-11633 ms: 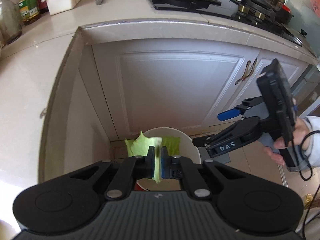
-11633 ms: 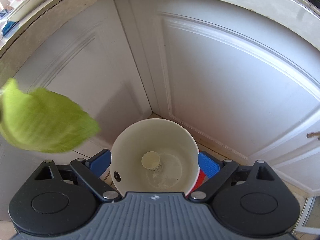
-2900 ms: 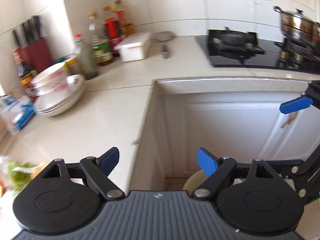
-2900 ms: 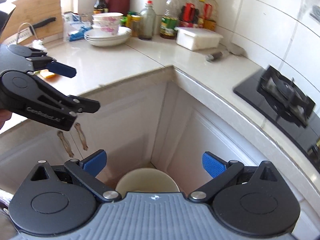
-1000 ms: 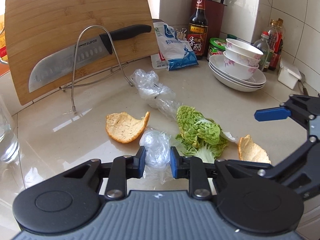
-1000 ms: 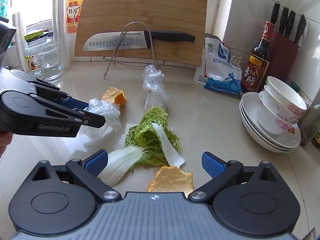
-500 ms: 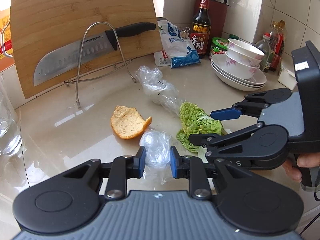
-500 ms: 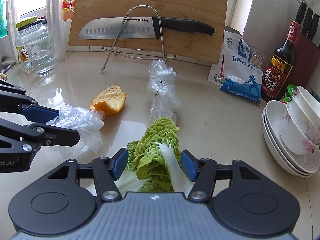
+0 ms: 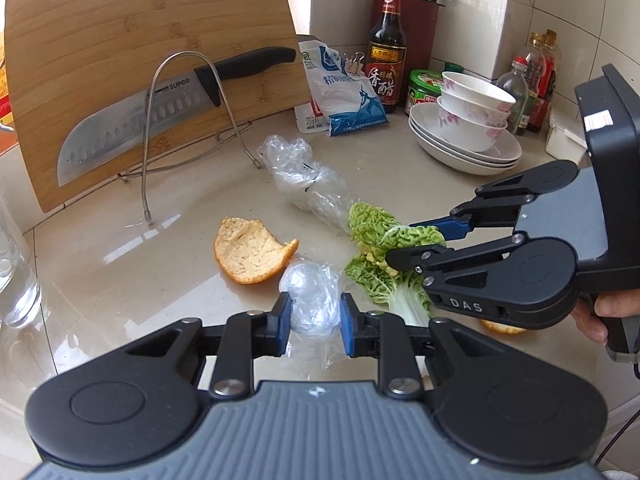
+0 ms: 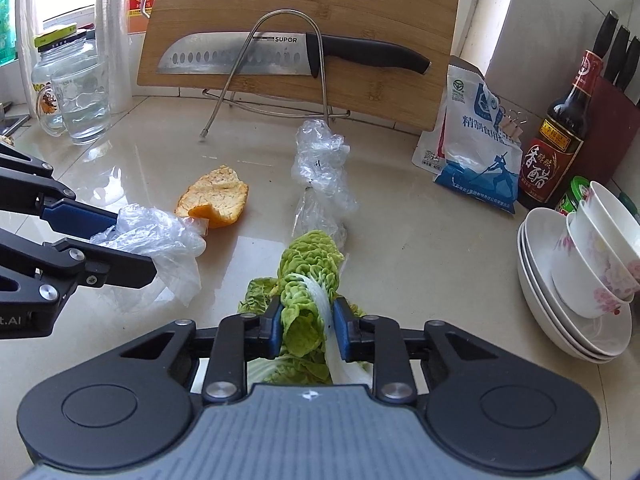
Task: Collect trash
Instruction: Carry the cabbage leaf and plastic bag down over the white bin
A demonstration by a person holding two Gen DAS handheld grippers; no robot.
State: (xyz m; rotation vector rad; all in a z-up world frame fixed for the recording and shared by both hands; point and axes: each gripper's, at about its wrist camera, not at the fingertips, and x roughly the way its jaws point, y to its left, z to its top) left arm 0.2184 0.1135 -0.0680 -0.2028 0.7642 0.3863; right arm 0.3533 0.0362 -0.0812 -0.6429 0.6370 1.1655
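My left gripper (image 9: pixel 314 313) is shut on a crumpled clear plastic wrap (image 9: pixel 312 296), also seen in the right wrist view (image 10: pixel 154 240). My right gripper (image 10: pixel 306 322) is shut on a green cabbage leaf (image 10: pixel 308 280), which lies on the counter (image 9: pixel 120 264); the leaf also shows in the left wrist view (image 9: pixel 384 256). An orange peel (image 9: pixel 250 254) lies just beyond the plastic wrap. A second orange peel (image 9: pixel 502 326) is mostly hidden under the right gripper. A longer clear plastic bag (image 9: pixel 304 180) lies further back.
A cutting board (image 9: pixel 140 60) leans at the back with a knife (image 9: pixel 168 108) on a wire stand. A salt bag (image 9: pixel 340 96), a vinegar bottle (image 9: pixel 386 56) and stacked bowls (image 9: pixel 472 120) stand right. A water glass (image 10: pixel 82 98) and jar stand left.
My right gripper has closed on the cabbage leaf; half a second ago its jaws were wider around it. My left gripper keeps its hold on the plastic wrap.
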